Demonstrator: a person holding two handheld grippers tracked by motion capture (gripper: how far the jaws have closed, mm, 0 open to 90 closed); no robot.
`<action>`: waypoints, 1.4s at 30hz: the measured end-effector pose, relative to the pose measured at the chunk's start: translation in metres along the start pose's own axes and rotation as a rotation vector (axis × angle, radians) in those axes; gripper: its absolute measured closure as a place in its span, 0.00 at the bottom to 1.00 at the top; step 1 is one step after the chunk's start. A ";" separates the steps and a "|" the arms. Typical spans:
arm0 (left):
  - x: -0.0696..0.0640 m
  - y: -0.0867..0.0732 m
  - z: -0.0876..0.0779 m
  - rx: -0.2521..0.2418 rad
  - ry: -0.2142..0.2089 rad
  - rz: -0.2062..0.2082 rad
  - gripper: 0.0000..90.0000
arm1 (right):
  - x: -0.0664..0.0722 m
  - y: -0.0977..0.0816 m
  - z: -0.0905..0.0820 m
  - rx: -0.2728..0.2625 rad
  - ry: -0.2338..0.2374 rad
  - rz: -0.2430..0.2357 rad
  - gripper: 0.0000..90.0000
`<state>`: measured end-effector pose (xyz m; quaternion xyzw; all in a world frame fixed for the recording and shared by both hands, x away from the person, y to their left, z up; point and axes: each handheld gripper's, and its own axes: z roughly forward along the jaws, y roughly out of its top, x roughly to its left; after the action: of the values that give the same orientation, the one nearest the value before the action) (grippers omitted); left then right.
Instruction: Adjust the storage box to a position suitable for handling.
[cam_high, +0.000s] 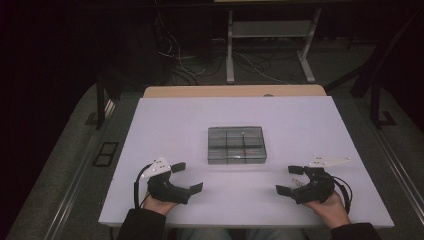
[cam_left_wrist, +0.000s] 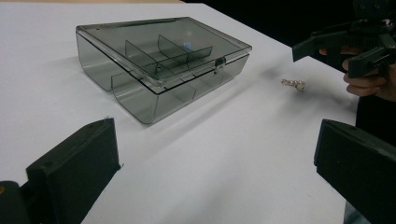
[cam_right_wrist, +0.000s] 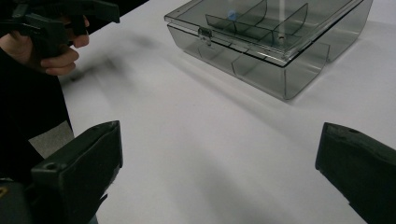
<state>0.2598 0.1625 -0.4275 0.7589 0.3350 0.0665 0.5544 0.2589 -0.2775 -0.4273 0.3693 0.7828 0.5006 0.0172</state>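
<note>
Work had not begun, by my reading: the smoky clear box (cam_high: 236, 145) sat shut at the middle of the white table (cam_high: 165, 125), its lid down and its small front latch (cam_left_wrist: 219, 65) apparently fastened. Neither tool touched it.

Left gripper (cam_high: 186, 177) rested nearer the person than the box and off to its left, jaws spread wide with nothing between them. Right gripper (cam_high: 291, 179) lay likewise on the box's near right, jaws also wide apart and empty. Both were well apart from the box, each held in a hand at the table's near edge.

A small pale metallic item (cam_left_wrist: 293, 84), too small to identify, perhaps a bit of chain or a clip, lay on the table to the box's near right, close to the right gripper.

Box itself: shallow, rectangular, grey-tinted transparent plastic, rounded lower corners. Inner dividers (cam_right_wrist: 261, 21) split it into several compartments. A tiny bluish speck (cam_right_wrist: 231, 15) showed through the lid; I could not tell which compartment it lay in, nor whether it was a reflection.

Everything was left to do; likely unlatching and lifting the lid would come first.
</note>
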 end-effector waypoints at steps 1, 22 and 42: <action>0.000 0.000 0.000 0.001 0.000 0.003 0.00 | 0.000 0.000 0.000 0.000 0.000 0.000 0.00; 0.002 0.015 0.001 0.059 0.001 -0.014 0.00 | -0.001 0.001 -0.001 0.008 -0.004 0.004 0.00; 0.004 0.042 0.021 0.125 -0.018 0.019 0.00 | -0.001 0.000 -0.001 0.016 -0.003 0.007 0.00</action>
<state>0.2906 0.1418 -0.3995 0.7959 0.3263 0.0439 0.5081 0.2595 -0.2783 -0.4270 0.3731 0.7854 0.4937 0.0137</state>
